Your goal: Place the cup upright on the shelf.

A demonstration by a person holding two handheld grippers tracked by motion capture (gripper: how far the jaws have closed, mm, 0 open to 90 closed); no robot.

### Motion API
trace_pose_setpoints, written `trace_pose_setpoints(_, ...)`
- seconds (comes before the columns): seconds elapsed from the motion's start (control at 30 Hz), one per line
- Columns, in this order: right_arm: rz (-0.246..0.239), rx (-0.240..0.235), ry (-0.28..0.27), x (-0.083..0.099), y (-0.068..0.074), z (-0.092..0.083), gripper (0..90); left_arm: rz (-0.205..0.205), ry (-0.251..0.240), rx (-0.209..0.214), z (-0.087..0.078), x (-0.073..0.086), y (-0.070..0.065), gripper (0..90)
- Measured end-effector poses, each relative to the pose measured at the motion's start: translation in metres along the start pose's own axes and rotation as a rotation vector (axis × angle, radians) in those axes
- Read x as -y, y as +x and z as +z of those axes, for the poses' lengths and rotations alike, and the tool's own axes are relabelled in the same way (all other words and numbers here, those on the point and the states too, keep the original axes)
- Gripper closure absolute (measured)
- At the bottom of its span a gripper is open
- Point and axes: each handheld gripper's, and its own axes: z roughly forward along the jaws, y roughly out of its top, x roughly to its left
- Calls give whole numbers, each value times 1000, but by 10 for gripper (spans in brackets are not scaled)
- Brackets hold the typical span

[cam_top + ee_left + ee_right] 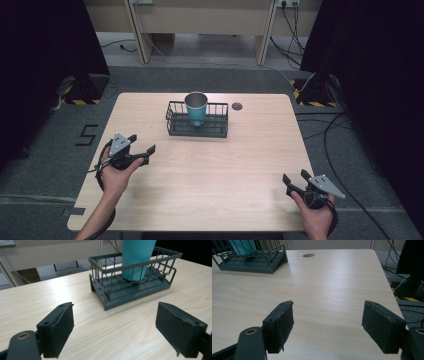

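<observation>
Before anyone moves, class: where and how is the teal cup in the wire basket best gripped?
Grip the cup by its upper wall and rim, coming from above. It stands upright, rising clear of the basket, whose wire sides fence in its lower half against a sideways approach.

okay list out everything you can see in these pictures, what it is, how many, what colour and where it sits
table: one, light wood, centre of the high view
wire basket: one, dark grey, far middle of the table
cup: one, teal with a metal rim, upright inside the basket
round hole: one, dark, in the tabletop right of the basket
cables: several, black, on the grey floor right of the table
left gripper: one, black, near-left of the table, jaws open, empty
right gripper: one, black, near-right of the table, jaws open, empty
</observation>
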Motion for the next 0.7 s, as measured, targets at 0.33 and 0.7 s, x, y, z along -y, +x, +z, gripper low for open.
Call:
trace_pose_setpoints(0.33, 1, 4, 2, 0, 0, 0, 260, -46, 19, -27, -25, 30, 11, 147)
trace_pose_setpoints(0.7, -4, -2, 0, -1, 1, 1, 260, -70, 10, -56, -33, 44, 13, 150)
